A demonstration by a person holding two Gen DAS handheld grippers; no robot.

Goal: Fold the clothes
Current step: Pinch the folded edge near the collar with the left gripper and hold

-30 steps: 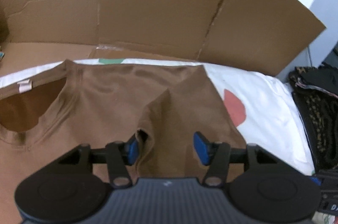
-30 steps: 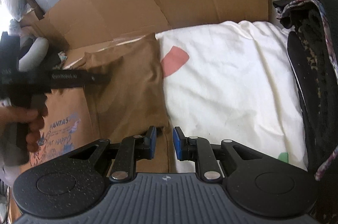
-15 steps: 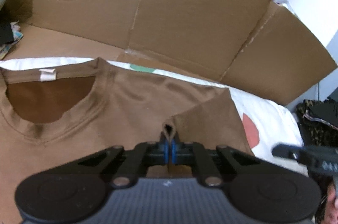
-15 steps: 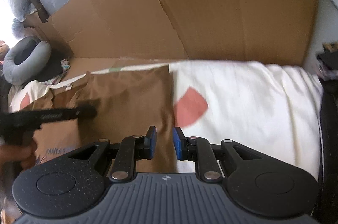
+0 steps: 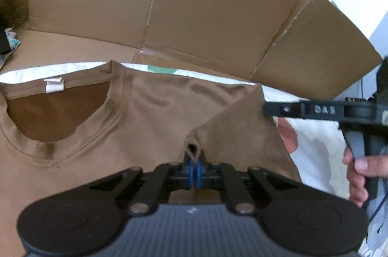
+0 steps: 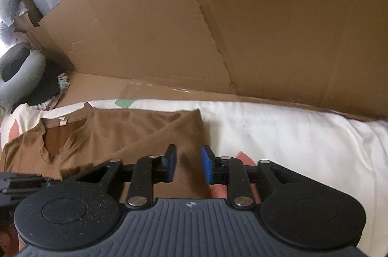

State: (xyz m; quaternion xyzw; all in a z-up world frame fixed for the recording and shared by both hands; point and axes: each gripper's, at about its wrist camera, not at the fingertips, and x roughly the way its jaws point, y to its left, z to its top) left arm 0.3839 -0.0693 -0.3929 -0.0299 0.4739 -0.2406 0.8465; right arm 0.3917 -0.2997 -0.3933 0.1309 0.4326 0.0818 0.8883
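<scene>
A flattened cardboard box stands behind a white printed sheet, and on the sheet's left part lies the brown T-shirt, front up, neckline away from the person, its right sleeve already turned in over the chest. The left gripper is clamped on a small pinch of fabric at the sleeve fold. The right gripper has just been opening and hovers over the shirt's right edge with cloth below its spread pads, nothing pressed yet. To fold well, I would set it down on that side edge (both layers, not just the top one), close firmly, then lift both hands together and level, so the side panel turns over in a straight line without dragging the sheet.
</scene>
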